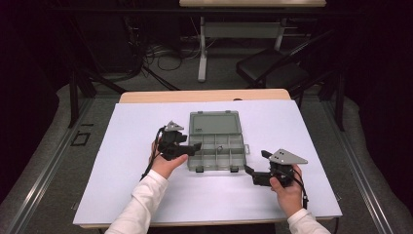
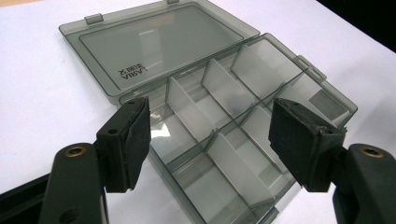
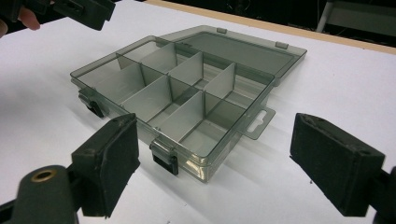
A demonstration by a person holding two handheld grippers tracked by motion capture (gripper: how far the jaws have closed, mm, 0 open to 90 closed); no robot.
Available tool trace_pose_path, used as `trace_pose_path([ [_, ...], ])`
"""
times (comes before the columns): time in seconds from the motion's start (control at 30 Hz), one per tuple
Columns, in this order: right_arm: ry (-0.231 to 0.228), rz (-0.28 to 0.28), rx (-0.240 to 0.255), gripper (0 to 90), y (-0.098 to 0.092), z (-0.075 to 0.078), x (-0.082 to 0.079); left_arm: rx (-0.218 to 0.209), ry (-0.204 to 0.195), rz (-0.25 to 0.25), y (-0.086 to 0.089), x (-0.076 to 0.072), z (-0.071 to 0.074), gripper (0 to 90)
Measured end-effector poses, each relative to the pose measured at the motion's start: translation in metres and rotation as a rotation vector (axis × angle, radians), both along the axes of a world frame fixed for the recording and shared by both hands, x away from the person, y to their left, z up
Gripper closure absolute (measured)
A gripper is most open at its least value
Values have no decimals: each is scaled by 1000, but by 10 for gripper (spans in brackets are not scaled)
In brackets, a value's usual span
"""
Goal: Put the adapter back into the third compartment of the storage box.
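a grey see-through box (image 1: 216, 145) lies open near the middle of the white table (image 1: 122, 161), its lid (image 1: 215, 122) folded flat on the far side and its divided tray toward the person. dividers (image 3: 154, 95) split the tray into small compartments; in the high view a tiny item (image 1: 220, 148) sits in one of the middle ones, too small to tell what it is. two dark latches (image 3: 164, 158) hang on the tray's near edge, and a hang tab (image 3: 258, 123) sticks out from its right end.

the left gripper (image 1: 194, 147) is at the tray's left end, its tips right at the near-left corner of the box. in the left gripper view its jaws stand wide apart with the tray showing between and beyond them; the pads (image 2: 137, 135) press on nothing, and it holds nothing. whether a tip touches the rim i cannot tell.

the right gripper (image 1: 254, 166) is off the box's near-right corner, near it but apart from it, with bare table between. in the right gripper view its jaws are spread wide as well, the box's corner and one latch lying ahead between them, farther off, and nothing is gripped. the left gripper's tip (image 3: 86, 11) shows at the top left of that view, over the far end of the tray.
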State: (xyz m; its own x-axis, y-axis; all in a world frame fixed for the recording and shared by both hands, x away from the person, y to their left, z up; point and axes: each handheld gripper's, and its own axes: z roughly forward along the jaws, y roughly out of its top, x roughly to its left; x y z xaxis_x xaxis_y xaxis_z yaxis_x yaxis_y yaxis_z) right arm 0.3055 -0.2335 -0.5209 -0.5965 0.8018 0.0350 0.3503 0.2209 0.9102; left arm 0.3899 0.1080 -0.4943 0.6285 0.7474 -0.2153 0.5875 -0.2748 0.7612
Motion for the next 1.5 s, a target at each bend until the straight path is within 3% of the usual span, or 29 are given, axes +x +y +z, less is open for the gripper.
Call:
trace_pose_path([
  [0.13,4,1,-1,154,0,0,0,16,0,-4,1,-1,-4,302],
  [0.33,0,0,1,154,0,0,-1,85,-2,-6,0,-6,-14,303],
  [0.47,3,0,1,154,1,0,0,106,20,-13,1,-7,-24,303],
  [0.6,2,0,2,154,1,0,0,97,31,5,1,-5,-33,305],
  [0.97,3,4,1,154,-1,0,0,147,39,0,-3,-4,-49,361],
  [1.5,4,7,1,154,0,0,0,203,53,-13,-7,-2,-57,420],
])
